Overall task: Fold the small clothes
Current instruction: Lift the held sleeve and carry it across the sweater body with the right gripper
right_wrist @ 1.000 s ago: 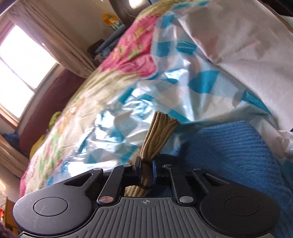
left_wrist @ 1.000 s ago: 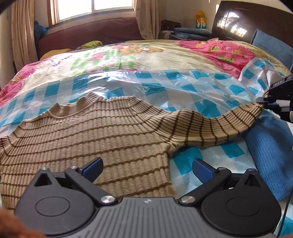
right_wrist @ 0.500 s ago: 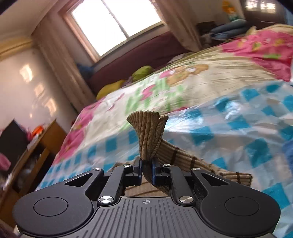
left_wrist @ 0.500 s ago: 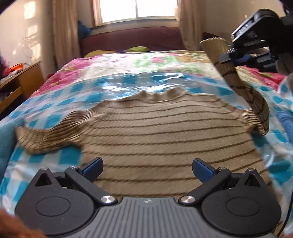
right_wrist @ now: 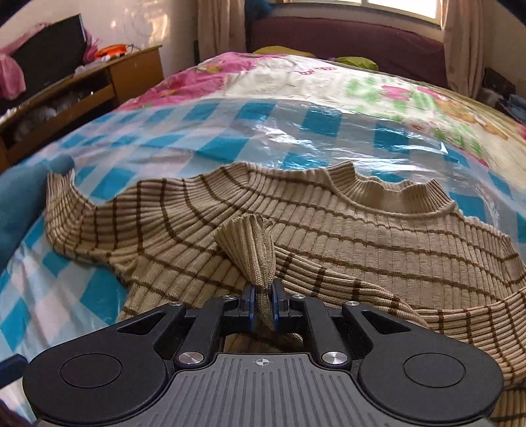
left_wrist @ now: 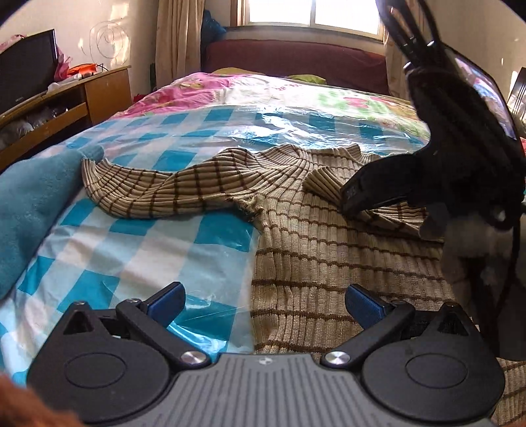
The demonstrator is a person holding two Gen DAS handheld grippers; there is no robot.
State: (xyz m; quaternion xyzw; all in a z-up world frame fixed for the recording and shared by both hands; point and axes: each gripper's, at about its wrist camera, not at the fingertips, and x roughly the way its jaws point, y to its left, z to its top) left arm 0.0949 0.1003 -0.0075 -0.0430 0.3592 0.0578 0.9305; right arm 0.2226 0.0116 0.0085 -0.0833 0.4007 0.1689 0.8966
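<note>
On the bed [left_wrist: 157, 249], a shiny blue and white checked sheet [left_wrist: 131, 230] is spread out, and a tan striped sweater [right_wrist: 328, 236] is laid on it. At the far left, a teal blanket [left_wrist: 29, 203] is bunched up, and the tip of one sweater sleeve [left_wrist: 138, 193] is seen touching it. That sleeve is stretched out flat over the checked sheet. Next, the left hand-held gripper [left_wrist: 264, 300] is held low above the sweater's left edge, with its blue pads spread wide and nothing pinched between them. To the right, the other sleeve [right_wrist: 361, 295] is folded across the sweater's front. Its ribbed cuff [right_wrist: 250, 243] is squeezed tight between the narrow pads of the right hand-held gripper [right_wrist: 262, 303]. Behind the bed, a window [left_wrist: 312, 13] with curtains is seen.
</note>
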